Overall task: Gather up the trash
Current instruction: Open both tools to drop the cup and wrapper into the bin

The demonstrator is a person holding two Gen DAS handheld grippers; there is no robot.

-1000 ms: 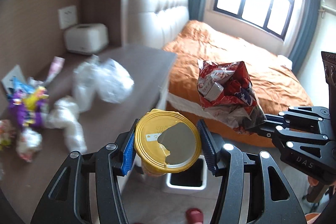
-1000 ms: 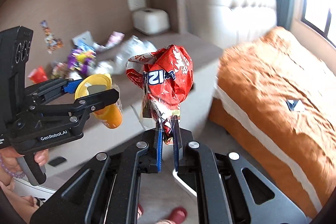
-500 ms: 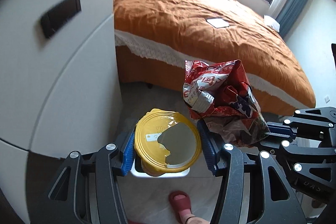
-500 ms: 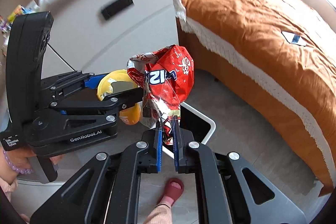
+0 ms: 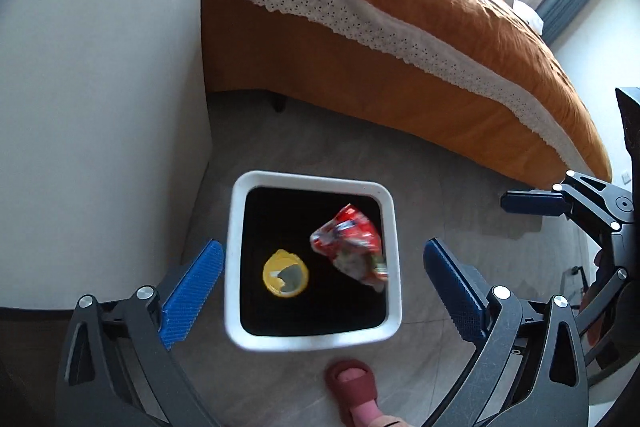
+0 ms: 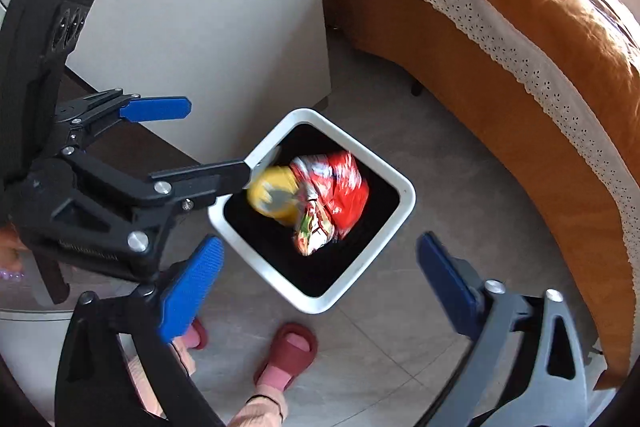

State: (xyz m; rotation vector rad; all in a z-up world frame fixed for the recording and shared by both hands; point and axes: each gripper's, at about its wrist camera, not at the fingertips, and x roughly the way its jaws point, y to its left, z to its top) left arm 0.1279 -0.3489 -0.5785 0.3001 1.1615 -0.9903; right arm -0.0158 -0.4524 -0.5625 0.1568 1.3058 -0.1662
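Note:
A white square trash bin [image 5: 234, 247] with a black inside stands on the floor below both grippers; it also shows in the right wrist view [image 6: 406, 205]. A yellow cup [image 5: 285, 273] and a red snack bag [image 5: 350, 245] are inside its opening, loose from the grippers and blurred. They also show in the right wrist view, the cup [image 6: 272, 197] beside the bag [image 6: 332, 199]. My left gripper [image 5: 320, 287] is open and empty above the bin. My right gripper [image 6: 320, 279] is open and empty above the bin's near corner.
A white cabinet side [image 5: 100, 87] stands left of the bin. A bed with an orange cover [image 5: 400, 27] and white lace trim lies behind it. The person's red slippers [image 6: 290, 351] are on the grey tile floor just in front of the bin.
Both grippers moved down over the bin and opened. The yellow cup left the left gripper and the red bag left the right gripper; both are now in the bin's opening.

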